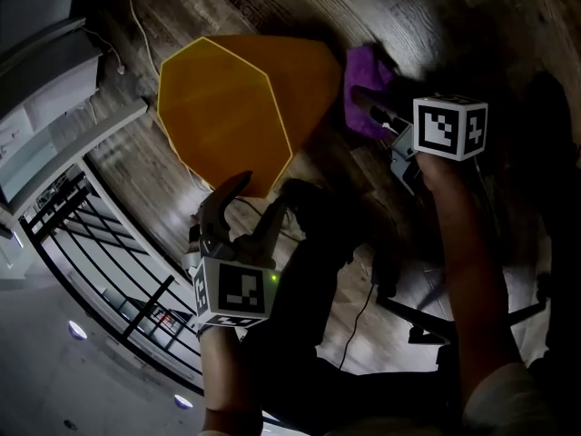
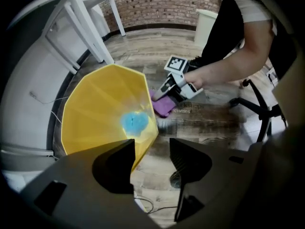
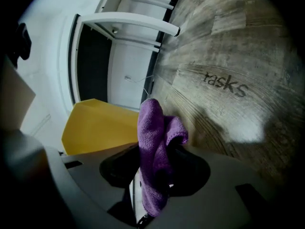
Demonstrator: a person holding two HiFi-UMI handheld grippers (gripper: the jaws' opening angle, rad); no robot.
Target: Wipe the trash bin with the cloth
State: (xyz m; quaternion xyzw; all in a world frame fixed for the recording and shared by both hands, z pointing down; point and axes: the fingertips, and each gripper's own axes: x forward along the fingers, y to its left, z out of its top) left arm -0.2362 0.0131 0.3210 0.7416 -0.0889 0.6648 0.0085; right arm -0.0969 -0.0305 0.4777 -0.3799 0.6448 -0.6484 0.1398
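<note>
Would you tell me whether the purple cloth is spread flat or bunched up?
Bunched up: the purple cloth stands in crumpled folds, clamped in the right gripper.

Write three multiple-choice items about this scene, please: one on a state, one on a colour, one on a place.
1. The left gripper has its jaws: A) apart, nothing between them B) shut, empty C) shut on something
2. The trash bin is: A) green B) yellow C) red
3. The purple cloth is: A) in the left gripper B) between the jaws of the right gripper C) inside the trash bin
Key: 1 A, a clear gap shows; 2 B, yellow in all views; 3 B, those jaws pinch it.
</note>
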